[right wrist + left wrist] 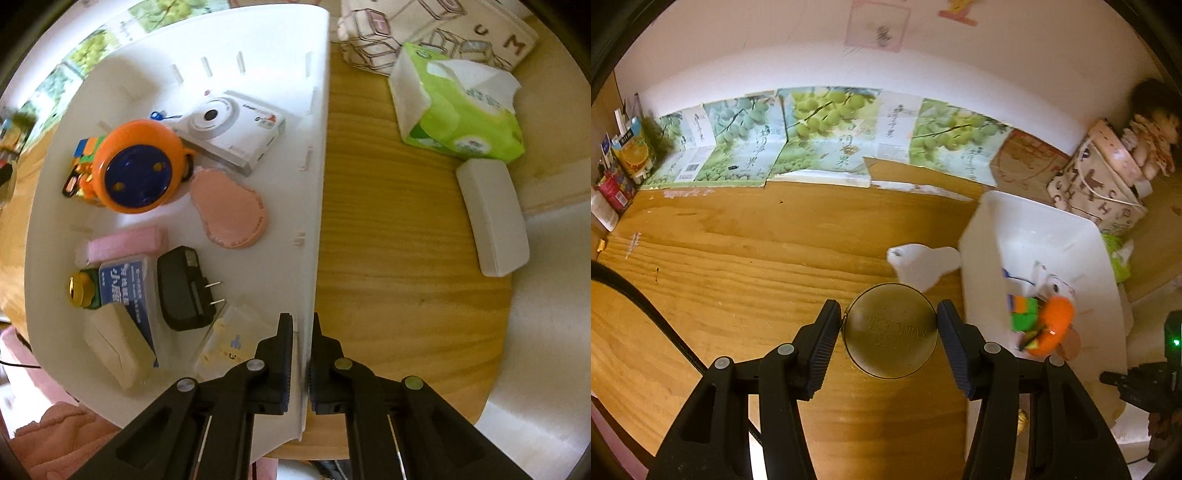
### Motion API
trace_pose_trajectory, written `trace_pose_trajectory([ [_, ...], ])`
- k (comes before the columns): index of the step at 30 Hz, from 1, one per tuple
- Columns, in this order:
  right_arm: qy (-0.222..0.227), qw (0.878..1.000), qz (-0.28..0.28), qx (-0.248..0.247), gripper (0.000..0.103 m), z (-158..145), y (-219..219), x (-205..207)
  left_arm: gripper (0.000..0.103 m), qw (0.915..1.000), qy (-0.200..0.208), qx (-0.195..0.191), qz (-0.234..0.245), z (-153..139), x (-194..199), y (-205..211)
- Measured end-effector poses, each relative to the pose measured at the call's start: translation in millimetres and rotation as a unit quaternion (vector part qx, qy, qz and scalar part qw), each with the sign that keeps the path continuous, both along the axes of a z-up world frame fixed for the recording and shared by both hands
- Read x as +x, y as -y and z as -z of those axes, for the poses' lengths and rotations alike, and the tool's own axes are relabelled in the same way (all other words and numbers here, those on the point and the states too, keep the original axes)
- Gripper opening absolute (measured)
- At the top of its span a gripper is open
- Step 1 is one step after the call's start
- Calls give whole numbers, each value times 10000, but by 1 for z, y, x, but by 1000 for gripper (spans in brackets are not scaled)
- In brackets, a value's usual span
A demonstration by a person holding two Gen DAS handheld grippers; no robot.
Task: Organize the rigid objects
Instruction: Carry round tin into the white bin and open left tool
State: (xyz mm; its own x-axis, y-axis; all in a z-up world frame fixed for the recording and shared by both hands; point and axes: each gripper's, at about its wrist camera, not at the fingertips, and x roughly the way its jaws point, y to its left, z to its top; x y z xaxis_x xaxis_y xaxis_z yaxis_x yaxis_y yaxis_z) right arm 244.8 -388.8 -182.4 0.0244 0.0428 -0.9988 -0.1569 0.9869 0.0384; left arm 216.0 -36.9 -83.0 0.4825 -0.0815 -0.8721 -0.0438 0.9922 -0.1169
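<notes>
Surroundings: a crumpled white tissue [919,264] lies on the wooden desk [738,266] just above the tin, between it and the bin; a green tissue pack [458,110] and a white case [491,218] sit at the right.
Round tin: [890,330] dull gold with embossed lettering, lower centre of the left wrist view.
Left gripper: [889,345] jaws half-wide, clamped on the tin's sides.
White bin: [317,184] holds an orange toy [136,170], a toy camera [232,129] and a black charger [184,288].
Right gripper: [302,354] jaws narrow, pinching the bin's right wall.

The wooden surface [399,229] carries a white bin [314,155], a green tissue pack [458,110] and a white case [491,221].
</notes>
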Motion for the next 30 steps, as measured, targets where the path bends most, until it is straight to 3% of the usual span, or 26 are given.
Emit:
trace_pose_trajectory([
  [17,109,9953,-951,171,7,-8,-10,-25,58,9990,212,-129,365,-24,-46,88],
  [30,153,9874,-1565,176,10,-10,-28,-35,58,9973,73,-369,638,-6,-60,156],
])
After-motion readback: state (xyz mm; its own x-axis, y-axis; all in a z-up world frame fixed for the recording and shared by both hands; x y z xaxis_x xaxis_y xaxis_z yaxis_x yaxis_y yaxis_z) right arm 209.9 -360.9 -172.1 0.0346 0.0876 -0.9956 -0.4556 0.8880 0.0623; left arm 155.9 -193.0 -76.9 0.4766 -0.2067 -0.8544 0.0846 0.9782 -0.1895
